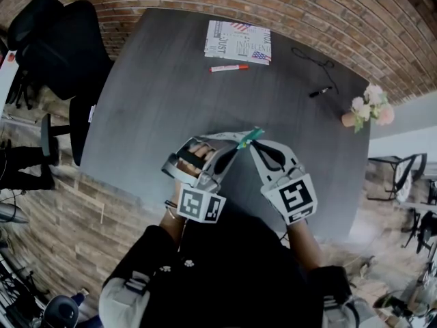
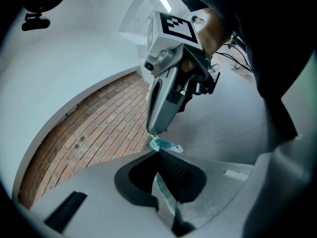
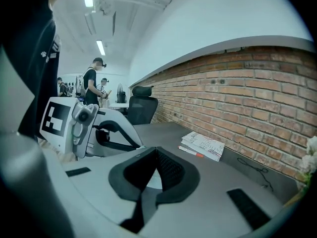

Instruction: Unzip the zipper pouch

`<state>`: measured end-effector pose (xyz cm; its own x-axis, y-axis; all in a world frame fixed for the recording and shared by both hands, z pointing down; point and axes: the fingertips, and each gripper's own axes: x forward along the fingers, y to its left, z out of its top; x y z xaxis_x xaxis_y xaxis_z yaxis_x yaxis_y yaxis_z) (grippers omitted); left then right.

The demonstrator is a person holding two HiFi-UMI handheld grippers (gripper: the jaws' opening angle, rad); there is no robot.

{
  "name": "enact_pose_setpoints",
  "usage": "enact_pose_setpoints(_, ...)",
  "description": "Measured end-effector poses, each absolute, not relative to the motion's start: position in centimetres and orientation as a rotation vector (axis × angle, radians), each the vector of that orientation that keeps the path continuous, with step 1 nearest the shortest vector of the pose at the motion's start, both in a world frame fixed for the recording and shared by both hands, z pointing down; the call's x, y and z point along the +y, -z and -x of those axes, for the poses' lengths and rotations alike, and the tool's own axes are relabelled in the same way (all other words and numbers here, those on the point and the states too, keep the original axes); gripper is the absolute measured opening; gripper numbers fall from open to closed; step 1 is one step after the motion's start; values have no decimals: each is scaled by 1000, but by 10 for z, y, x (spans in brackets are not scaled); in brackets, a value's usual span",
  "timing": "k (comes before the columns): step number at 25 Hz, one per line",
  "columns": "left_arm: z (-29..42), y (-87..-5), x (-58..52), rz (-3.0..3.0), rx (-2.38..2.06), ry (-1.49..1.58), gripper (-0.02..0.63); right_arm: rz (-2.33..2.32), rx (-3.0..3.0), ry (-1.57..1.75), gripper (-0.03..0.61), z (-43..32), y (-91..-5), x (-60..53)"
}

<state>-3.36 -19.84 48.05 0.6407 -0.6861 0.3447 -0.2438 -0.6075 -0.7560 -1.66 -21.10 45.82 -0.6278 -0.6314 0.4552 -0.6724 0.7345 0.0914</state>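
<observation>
Near table edge: left gripper pinching pouch, right gripper pinching zipper pull.

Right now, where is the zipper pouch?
Head view, centre: the zipper pouch is over the near part of the dark table, clamped in the left gripper, with the right gripper closed on its teal end.

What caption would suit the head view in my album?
Over a dark table, the left gripper and right gripper pinch a teal-edged pouch.
</observation>
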Motion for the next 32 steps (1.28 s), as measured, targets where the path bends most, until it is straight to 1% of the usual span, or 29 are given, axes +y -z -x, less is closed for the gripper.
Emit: enact_pose_setpoints(32, -5, -453, -165, 2238, 718, 815, 6, -1098, -2468, -100, 2, -35, -444, -195)
